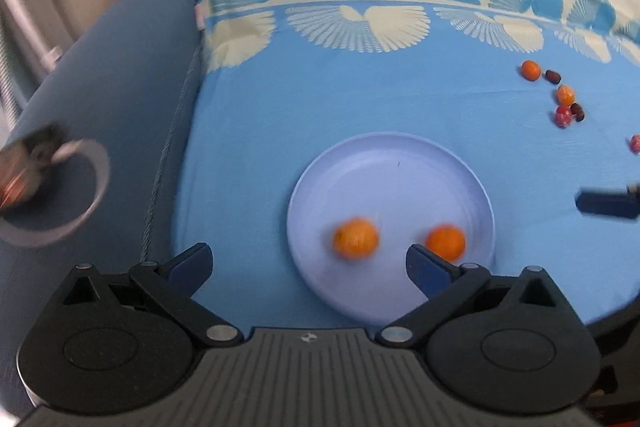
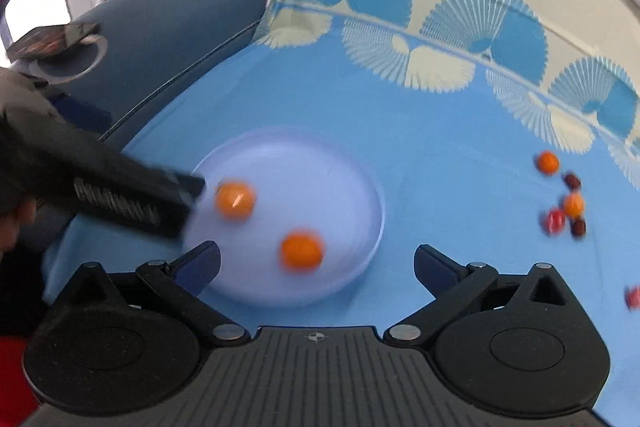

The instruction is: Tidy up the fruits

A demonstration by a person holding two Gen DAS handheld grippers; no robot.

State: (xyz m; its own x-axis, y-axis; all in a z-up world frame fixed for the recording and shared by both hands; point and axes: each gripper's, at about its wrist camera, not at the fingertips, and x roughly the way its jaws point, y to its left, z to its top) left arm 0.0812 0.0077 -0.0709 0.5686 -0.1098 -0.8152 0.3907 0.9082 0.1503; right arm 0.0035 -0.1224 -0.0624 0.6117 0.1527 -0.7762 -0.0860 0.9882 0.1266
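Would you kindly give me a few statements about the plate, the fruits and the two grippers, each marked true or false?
1. Two orange fruits lie on the plate. True: one sits beside the other.
2. The left gripper is shut on an orange fruit. False: its jaws stand wide open, holding nothing.
3. A cluster of small fruits lies on the blue cloth, off the plate. True.
4. The right gripper is closed. False: it is open and empty.
5. The plate is red. False: it is pale blue.
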